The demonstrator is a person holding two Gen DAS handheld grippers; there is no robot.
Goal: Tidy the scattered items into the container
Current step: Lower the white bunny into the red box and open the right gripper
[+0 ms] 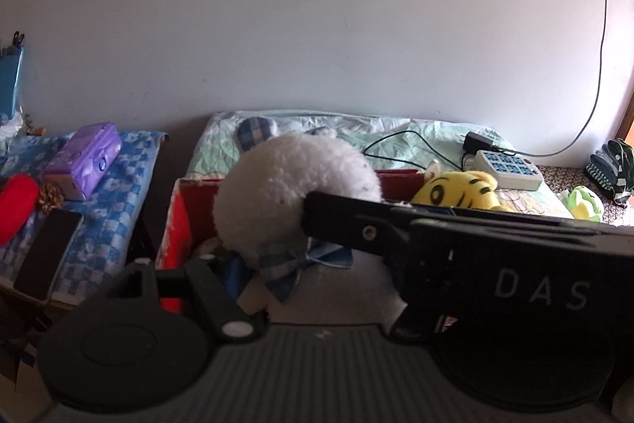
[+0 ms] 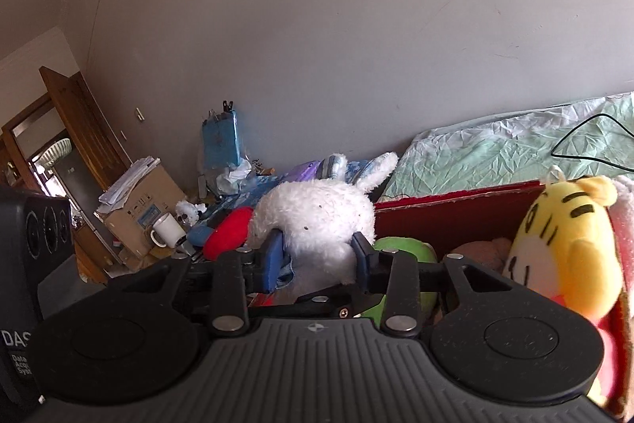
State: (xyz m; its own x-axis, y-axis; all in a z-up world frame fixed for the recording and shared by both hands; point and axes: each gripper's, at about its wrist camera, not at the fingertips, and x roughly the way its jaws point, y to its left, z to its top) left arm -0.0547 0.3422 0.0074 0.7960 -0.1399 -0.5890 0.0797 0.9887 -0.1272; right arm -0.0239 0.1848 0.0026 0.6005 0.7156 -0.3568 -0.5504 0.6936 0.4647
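A white plush rabbit (image 1: 293,181) with a blue checked bow hangs over the open red box (image 1: 186,209). My right gripper (image 2: 319,256) is shut on the rabbit (image 2: 317,217), its blue pads (image 2: 273,256) pinching both flanks. In the left wrist view that gripper's black finger (image 1: 340,221) digs into the fur from the right. My left gripper (image 1: 313,264) has one pad against the rabbit's lower left by the bow; its other finger is hidden. A yellow tiger plush (image 2: 562,248) and a green plush (image 2: 408,252) lie inside the box (image 2: 455,213).
Left of the box, a side table with a blue checked cloth (image 1: 119,193) carries a purple tissue pack (image 1: 85,161), a phone (image 1: 47,260) and a red plush (image 1: 16,205). On the bed behind lie a power strip (image 1: 509,167), cables and a green toy (image 1: 584,203).
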